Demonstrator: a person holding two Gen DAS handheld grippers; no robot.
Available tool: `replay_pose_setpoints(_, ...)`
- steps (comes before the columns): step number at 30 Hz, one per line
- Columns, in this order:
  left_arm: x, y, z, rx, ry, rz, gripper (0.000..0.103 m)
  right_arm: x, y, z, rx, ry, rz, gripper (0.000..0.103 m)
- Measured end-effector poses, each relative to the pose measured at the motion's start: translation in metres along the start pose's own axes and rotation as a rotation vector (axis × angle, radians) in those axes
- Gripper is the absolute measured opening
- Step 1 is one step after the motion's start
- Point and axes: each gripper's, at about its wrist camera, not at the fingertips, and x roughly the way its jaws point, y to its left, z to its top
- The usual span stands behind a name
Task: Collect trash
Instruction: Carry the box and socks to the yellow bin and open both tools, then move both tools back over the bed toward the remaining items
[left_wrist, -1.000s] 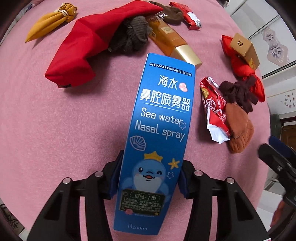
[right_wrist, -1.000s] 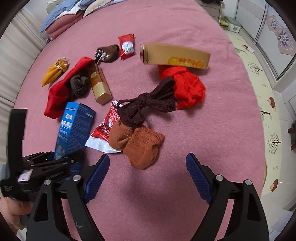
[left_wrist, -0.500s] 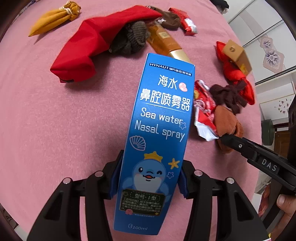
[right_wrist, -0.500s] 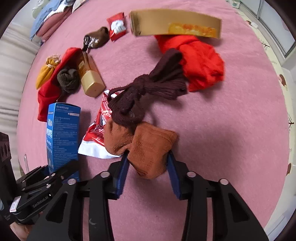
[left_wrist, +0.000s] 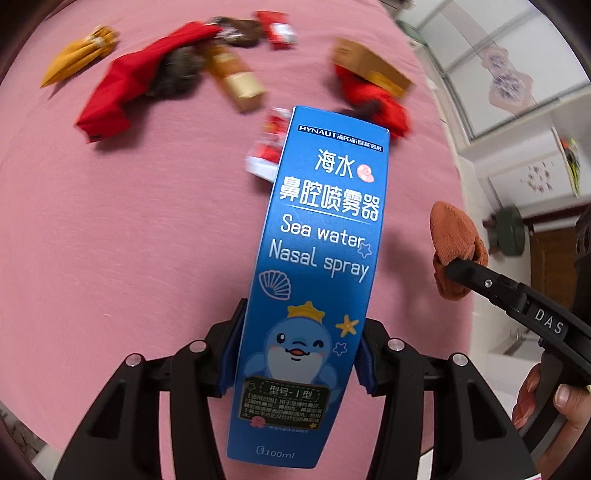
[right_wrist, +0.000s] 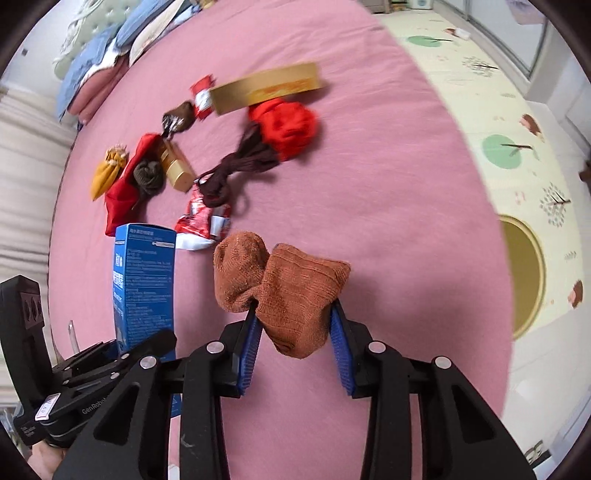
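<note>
Right wrist: right gripper (right_wrist: 293, 341) clamps brown sock (right_wrist: 291, 291), off bedspread (right_wrist: 388, 206).

Black gripper (right_wrist: 293, 347) frames, silver screws, blue ribbed fingers (right_wrist: 341, 354), white lettering.

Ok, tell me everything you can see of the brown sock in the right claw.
The brown sock is rust-orange ribbed knit, soft and bunched into two lumps: a rounded fuzzier one on the left and a flatter ribbed fold on the right. The right claw has it pinched between its blue pads, and its lower end hangs down between them. It appears lifted clear of the pink bedspread, touching nothing but the pads. In the left wrist view it shows beside the blue nasal spray box.
</note>
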Motion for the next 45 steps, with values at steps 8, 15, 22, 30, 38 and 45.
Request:
replay_pose_setpoints(8,0.004,-0.103,-0.020,0.135,0.045,-0.063,0.050,-0.060,-0.072,-0.029,0.129,-0.053,-0.004,0.036)
replay_pose_setpoints(15,0.021,-0.196,-0.037,0.280,0.087,-0.088,0.050,-0.099,-0.153,-0.047,0.268,-0.112,-0.042,0.036)
replay_pose_setpoints(22,0.059,-0.276,-0.033,0.381,0.139,-0.124,0.050,-0.127,-0.234,-0.061,0.395,-0.161,-0.101,0.036)
replay_pose_setpoints(30,0.082,-0.347,-0.010,0.486,0.136,-0.159,0.072,-0.158,-0.296,-0.057,0.481,-0.262,-0.134,0.058)
replay_pose_setpoints(38,0.073,-0.358,0.005,0.541,0.109,-0.103,0.088,-0.170,-0.311,-0.046,0.506,-0.288,-0.143,0.058)
replay_pose_setpoints(45,0.061,-0.326,0.006,0.498,0.099,-0.083,0.088,-0.162,-0.283,-0.036,0.446,-0.270,-0.106,0.058)
